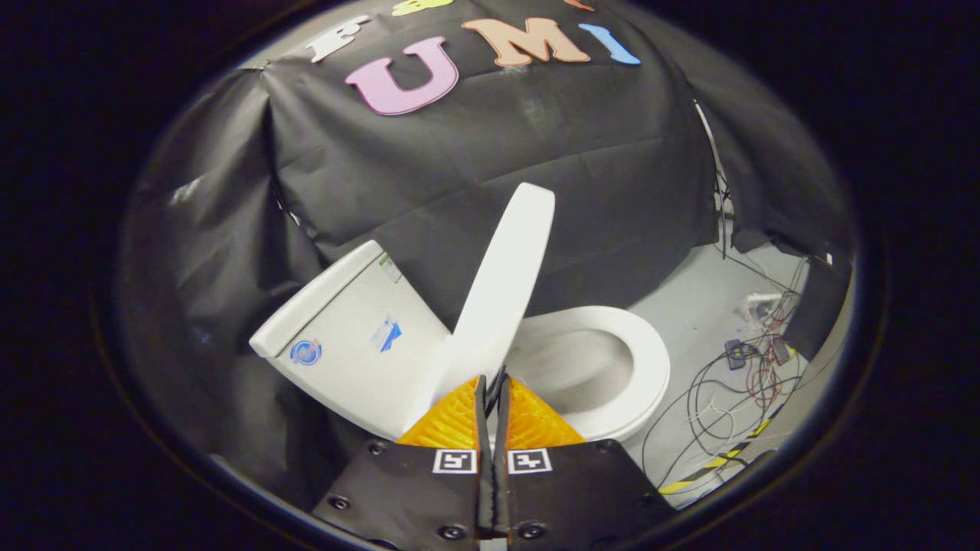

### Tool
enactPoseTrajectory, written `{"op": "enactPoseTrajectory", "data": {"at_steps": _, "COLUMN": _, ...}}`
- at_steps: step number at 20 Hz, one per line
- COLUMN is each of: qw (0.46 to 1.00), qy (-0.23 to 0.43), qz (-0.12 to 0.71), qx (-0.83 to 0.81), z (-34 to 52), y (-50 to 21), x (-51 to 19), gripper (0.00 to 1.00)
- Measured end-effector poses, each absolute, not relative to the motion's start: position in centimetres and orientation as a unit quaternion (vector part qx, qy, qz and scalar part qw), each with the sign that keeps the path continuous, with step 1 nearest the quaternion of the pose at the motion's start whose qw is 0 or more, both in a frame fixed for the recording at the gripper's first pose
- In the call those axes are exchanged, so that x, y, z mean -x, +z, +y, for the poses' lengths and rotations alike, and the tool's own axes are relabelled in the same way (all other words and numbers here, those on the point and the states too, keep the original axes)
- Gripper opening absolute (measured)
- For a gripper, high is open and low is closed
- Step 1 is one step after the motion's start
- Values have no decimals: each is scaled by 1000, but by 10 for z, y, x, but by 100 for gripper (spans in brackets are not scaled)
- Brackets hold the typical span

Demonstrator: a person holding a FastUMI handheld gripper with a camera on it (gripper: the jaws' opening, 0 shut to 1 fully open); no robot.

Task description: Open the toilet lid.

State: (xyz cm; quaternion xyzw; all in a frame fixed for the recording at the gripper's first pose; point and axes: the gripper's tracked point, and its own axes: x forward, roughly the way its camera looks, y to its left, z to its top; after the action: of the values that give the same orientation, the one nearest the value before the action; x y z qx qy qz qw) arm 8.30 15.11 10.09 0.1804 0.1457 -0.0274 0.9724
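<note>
Hand-held gripper point(491, 386): fingers pressed together with almost no gap, tips meeting right at the lower edge of the lid point(501, 283). Whether a thin lip of that edge is pinched between the tips, or merely touched from the front, cannot be told. Nothing else in the grasp.

Lid raised well off the seat point(647, 360), standing steeply and leaning toward the tank point(348, 337), top edge clear of it with a gap showing between. Seat down on the bowl point(570, 367), bowl opening exposed just beyond the fingers on one side, tank on the other. Floor point(689, 295) beside the bowl strewn with cables point(739, 379).

Judged nearly done, but not settled: lid not yet resting back against the tank.

Risks from here:
- Letting go too soon. Short of its balance point, lid likely to swing forward and slam onto the seat, undoing the work.
- Slipping off. Smooth, glossy plastic and a contact only at the tips, close to the hinge end; little leverage there, so a small sideways drift could slide the fingers off the edge.
- Pushing too hard or too fast. Lid could bang into the tank, or bounce back from it.
- Pushing off the hinge line. Sideways force likely to twist the lid and strain the hinges.
- Fingers caught between lid and tank if carried too far in.
</note>
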Motion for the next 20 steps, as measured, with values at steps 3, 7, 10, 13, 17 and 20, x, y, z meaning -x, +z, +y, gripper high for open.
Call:
{"op": "enactPoseTrajectory", "data": {"at_steps": 3, "qw": 977, "qy": -24, "qz": 139, "qx": -162, "z": 161, "y": 112, "x": -85, "gripper": 1}}
{"op": "enactPoseTrajectory", "data": {"at_steps": 7, "qw": 981, "qy": -19, "qz": 126, "qx": -144, "z": 177, "y": 128, "x": -90, "gripper": 1}}
{"op": "enactPoseTrajectory", "data": {"at_steps": 10, "qw": 983, "qy": -9, "qz": 119, "qx": -143, "z": 193, "y": 141, "x": -94, "gripper": 1}}
{"op": "enactPoseTrajectory", "data": {"at_steps": 13, "qw": 985, "qy": -1, "qz": 112, "qx": -128, "z": 209, "y": 152, "x": -100, "gripper": 1}}
{"op": "enactPoseTrajectory", "data": {"at_steps": 17, "qw": 987, "qy": 6, "qz": 104, "qx": -122, "z": 225, "y": 161, "x": -105, "gripper": 1}}
{"op": "enactPoseTrajectory", "data": {"at_steps": 20, "qw": 987, "qy": 14, "qz": 103, "qx": -119, "z": 239, "y": 169, "x": -110, "gripper": 1}}
